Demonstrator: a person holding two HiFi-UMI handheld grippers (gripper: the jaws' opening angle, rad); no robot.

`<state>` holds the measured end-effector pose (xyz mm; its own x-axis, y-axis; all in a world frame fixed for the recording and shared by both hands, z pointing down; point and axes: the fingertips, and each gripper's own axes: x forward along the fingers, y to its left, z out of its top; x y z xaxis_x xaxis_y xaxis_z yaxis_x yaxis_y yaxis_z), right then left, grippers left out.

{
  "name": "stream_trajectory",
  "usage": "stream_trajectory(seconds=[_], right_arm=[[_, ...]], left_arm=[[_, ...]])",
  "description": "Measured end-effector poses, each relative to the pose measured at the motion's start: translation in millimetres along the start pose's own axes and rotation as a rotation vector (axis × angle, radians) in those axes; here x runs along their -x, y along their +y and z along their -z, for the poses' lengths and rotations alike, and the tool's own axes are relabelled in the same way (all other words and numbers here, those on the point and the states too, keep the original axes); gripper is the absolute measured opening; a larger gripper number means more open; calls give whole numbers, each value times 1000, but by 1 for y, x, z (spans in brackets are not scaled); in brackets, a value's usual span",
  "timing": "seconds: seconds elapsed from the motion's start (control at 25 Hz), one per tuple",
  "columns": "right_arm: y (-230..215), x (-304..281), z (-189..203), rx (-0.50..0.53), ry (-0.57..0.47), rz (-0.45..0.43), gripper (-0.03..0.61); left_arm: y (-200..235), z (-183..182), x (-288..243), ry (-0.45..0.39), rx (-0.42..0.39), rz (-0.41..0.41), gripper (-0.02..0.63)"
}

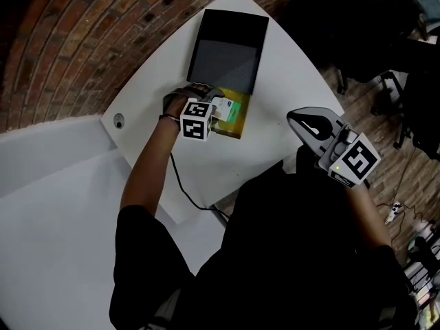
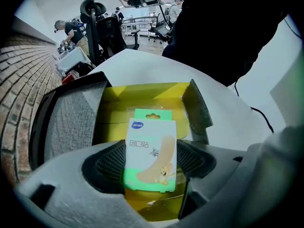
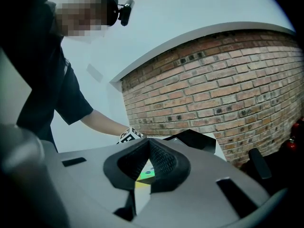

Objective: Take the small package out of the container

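The small package (image 2: 151, 156), a white and green plaster box with a cartoon print, stands upright between the jaws of my left gripper (image 2: 151, 172), which is shut on it. Just behind it lies the open yellow container (image 2: 147, 101), with a black lid (image 2: 66, 122) to its left. In the head view the left gripper (image 1: 218, 113) holds the package (image 1: 228, 108) over the yellow container (image 1: 237, 124), in front of the black lid (image 1: 227, 53). My right gripper (image 1: 313, 124) hovers at the table's right edge, shut and holding nothing. In its own view the right gripper (image 3: 148, 144) faces the left one.
The white table (image 1: 275, 81) narrows toward the brick wall (image 1: 82, 47). A black cable (image 1: 182, 184) runs off the near edge. A round metal fitting (image 1: 119, 122) sits at the left corner. Office chairs (image 2: 102, 25) and people stand beyond the table.
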<state>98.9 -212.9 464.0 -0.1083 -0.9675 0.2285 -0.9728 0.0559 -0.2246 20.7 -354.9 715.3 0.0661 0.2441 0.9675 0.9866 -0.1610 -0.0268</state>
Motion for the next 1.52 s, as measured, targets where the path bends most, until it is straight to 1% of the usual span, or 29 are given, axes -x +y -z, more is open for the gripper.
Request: stream_trajectory(seconds=[0.2, 0.32, 0.52, 0.64, 0.8, 0.92, 1.16, 1.32, 1.52], right_arm=[[-1, 8, 0, 4, -4, 15, 6], [-2, 11, -1, 8, -8, 18, 6], [2, 13, -3, 15, -14, 9, 6], [3, 11, -3, 21, -12, -6, 6], [4, 8, -4, 22, -17, -18, 6], [7, 7, -7, 32, -20, -31, 6], [6, 9, -16, 43, -30, -32, 6], [7, 13, -25, 56, -37, -34, 6], [5, 11, -40, 83, -59, -40, 6]], left_arm=[[0, -1, 1, -4, 0, -12, 324], [-3, -8, 4, -38, 25, -8, 324], [-5, -22, 18, -77, 42, -17, 324], [-4, -35, 37, -121, 59, -44, 324], [2, -42, 62, -139, 58, -95, 324], [7, -49, 83, -178, 87, -145, 324], [17, -69, 129, -346, 221, -255, 324], [22, -82, 169, -468, 306, -365, 324], [26, -92, 216, -574, 360, -502, 324]])
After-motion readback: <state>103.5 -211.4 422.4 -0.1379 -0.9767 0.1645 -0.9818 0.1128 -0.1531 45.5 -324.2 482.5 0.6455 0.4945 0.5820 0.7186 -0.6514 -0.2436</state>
